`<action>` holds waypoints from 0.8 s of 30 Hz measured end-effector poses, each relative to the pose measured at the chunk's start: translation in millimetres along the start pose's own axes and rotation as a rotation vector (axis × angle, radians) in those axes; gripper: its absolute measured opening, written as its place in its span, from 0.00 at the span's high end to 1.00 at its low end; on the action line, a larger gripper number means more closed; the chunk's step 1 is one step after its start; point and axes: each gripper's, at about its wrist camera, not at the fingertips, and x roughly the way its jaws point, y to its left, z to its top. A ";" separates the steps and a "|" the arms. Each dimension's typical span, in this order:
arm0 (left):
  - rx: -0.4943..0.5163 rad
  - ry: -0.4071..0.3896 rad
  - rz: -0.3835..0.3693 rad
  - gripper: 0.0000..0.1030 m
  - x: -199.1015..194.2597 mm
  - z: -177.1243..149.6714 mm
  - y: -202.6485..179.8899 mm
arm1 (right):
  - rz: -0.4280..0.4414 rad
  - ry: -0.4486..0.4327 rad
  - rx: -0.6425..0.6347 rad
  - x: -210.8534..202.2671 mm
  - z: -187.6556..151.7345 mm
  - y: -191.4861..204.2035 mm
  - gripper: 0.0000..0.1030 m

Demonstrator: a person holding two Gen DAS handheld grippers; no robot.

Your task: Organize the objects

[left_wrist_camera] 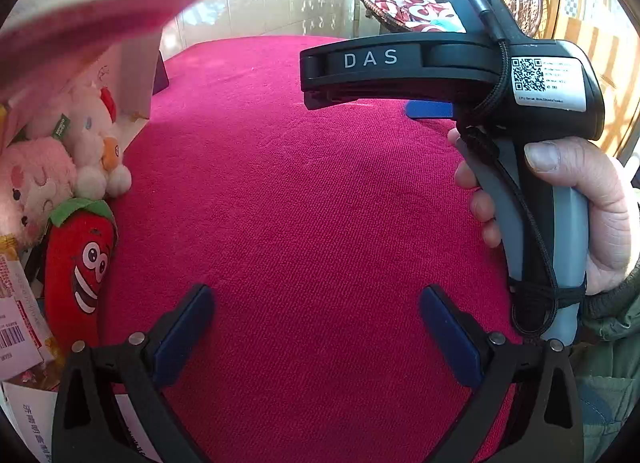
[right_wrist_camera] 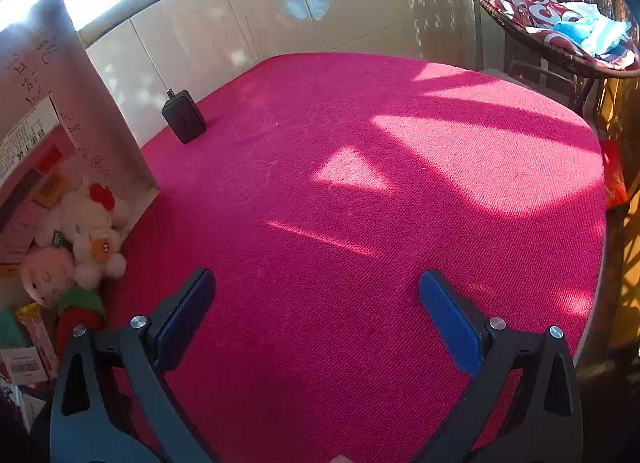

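Both grippers empty, jaws spread wide. Left gripper (left_wrist_camera: pixel 316 337) hangs over the near part of the red cloth table (left_wrist_camera: pixel 300 203); right gripper (right_wrist_camera: pixel 318 319) the same in its own view, blue pads clear of everything. In the left view the right gripper's black body, marked DAS with a QR label, sits high over the table's right side, held in the person's right hand (left_wrist_camera: pixel 576 207).

Task things are all bunched at the table's left edge:
- white plush (right_wrist_camera: pixel 90 229) with a red bow, leaning on an open cardboard box (right_wrist_camera: pixel 60 75) with handwriting on the flap
- pink plush (right_wrist_camera: pixel 48 273) touching it on the near side
- red chili plush (left_wrist_camera: pixel 80 263), green top, cartoon face, lying just nearer again
- snack packets and barcode-labelled packs (left_wrist_camera: pixel 16 327) heaped at the near-left corner; exact count unclear

Black rectangular device (right_wrist_camera: pixel 183 115) stands near the far-left edge, apart from the pile.

Centre, far and right of the table are bare ribbed cloth with sun patches. Tiled low wall (right_wrist_camera: pixel 300 15) behind the far edge; wicker hanging chair (right_wrist_camera: pixel 560 23) with red-white cushions beyond the far-right corner.
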 end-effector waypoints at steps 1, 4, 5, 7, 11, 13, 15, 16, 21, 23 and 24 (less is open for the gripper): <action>0.000 0.000 0.000 0.00 -0.2 -0.5 0.1 | 0.000 0.000 0.000 -0.1 0.0 -0.1 0.00; -0.001 0.000 -0.001 0.00 -0.6 -2.8 0.7 | 0.002 -0.002 0.001 -0.2 -0.2 -0.2 0.00; -0.001 0.001 -0.001 0.00 -0.6 -3.8 0.9 | 0.001 -0.001 0.000 0.1 -0.2 0.0 0.00; -0.002 0.001 0.000 0.00 -0.7 -5.6 1.1 | 0.000 0.000 -0.001 0.2 -0.1 0.1 0.00; -0.002 0.001 0.000 0.00 -0.7 -9.9 1.8 | 0.004 -0.002 0.002 0.2 -0.5 -1.6 0.00; -0.002 0.001 0.000 0.00 -0.8 -12.3 2.3 | 0.002 -0.001 0.001 0.2 -0.8 -1.8 0.00; -0.002 0.001 0.000 0.00 -0.8 -14.6 2.7 | 0.005 -0.002 0.003 0.3 -0.5 -2.6 0.00; -0.002 0.001 0.001 0.00 -1.5 -15.4 1.0 | 0.006 -0.002 0.004 0.2 -0.5 -3.1 0.00; -0.002 0.001 0.002 0.00 -1.0 -18.3 -0.7 | 0.006 -0.002 0.005 -0.2 -0.3 -3.3 0.00; -0.002 0.001 0.002 0.00 -1.8 -19.1 -0.8 | 0.005 -0.002 0.003 -0.3 -0.2 -3.4 0.00; -0.002 0.001 0.003 0.00 -2.2 -18.8 -1.9 | 0.004 -0.002 0.003 -0.4 -0.3 -3.7 0.00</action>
